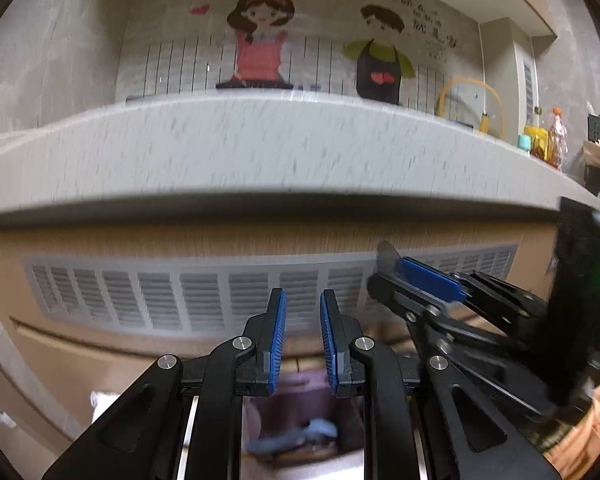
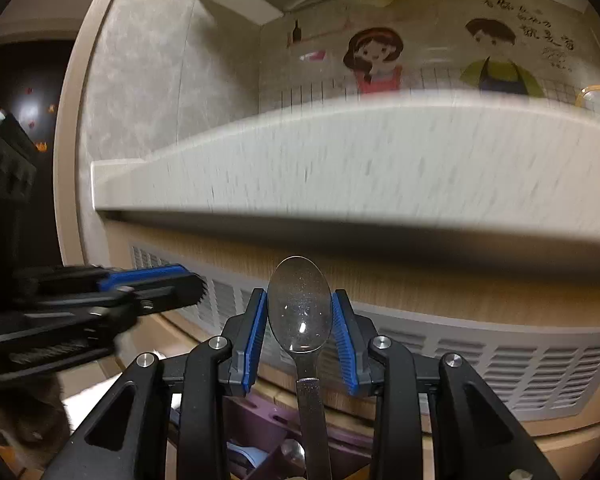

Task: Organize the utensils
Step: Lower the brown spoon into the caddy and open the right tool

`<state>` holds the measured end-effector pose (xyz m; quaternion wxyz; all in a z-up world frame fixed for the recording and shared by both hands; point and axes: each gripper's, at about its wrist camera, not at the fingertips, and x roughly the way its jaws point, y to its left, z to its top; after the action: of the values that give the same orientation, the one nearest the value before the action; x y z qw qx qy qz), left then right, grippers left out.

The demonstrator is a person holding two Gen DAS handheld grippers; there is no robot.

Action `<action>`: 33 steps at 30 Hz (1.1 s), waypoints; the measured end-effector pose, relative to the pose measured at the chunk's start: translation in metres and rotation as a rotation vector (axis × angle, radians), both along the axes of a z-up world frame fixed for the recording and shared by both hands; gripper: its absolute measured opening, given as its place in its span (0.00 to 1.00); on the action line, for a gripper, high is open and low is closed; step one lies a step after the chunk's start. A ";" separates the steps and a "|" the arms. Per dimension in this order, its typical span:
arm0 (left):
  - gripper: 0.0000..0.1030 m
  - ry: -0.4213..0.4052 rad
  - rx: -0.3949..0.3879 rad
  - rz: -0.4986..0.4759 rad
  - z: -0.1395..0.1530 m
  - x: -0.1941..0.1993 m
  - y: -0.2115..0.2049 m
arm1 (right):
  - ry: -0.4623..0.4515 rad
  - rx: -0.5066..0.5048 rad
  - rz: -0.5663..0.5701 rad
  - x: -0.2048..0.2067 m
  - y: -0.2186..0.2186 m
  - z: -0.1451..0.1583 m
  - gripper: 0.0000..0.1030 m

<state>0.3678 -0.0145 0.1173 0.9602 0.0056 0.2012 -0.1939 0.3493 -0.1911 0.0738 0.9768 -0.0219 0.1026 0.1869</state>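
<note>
My right gripper (image 2: 300, 320) is clamping a spoon (image 2: 300, 308) upright between its pads, below the bench (image 2: 380, 160) edge; my left gripper (image 1: 303, 340) is hovering slightly open, holding nothing.

I hold the right gripper (image 2: 300, 332) just below the front edge of the counter (image 2: 380, 168), with a spoon (image 2: 300, 312) between its fingers, bowl pointing up and handle running back toward me. The left gripper (image 1: 303, 336) sits just to its left, its fingers apart with nothing between them. A slatted vent panel (image 1: 204, 300) lies beyond both, set in the cabinet face under the counter. On the counter's far right stand a pot lid (image 1: 470, 106) and some bottles (image 1: 556, 136), against the back wall. Below and nearest me lies an organizer tray (image 2: 268, 412).
</note>
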 end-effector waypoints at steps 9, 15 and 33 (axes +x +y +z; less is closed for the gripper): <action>0.37 0.344 0.027 -0.018 -0.069 -0.033 0.033 | 0.199 0.044 -0.007 -0.004 -0.019 -0.026 0.30; 0.46 0.570 0.066 -0.053 -0.125 -0.063 0.025 | 0.301 0.002 0.015 -0.063 -0.021 -0.022 0.29; 0.47 0.625 0.126 0.052 -0.162 -0.077 0.007 | 0.402 -0.034 -0.036 -0.157 -0.061 -0.032 0.07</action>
<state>0.2905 -0.0078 -0.0448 0.8544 -0.0001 0.4979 -0.1486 0.1923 -0.2519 0.0420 0.9393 0.0011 0.2989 0.1684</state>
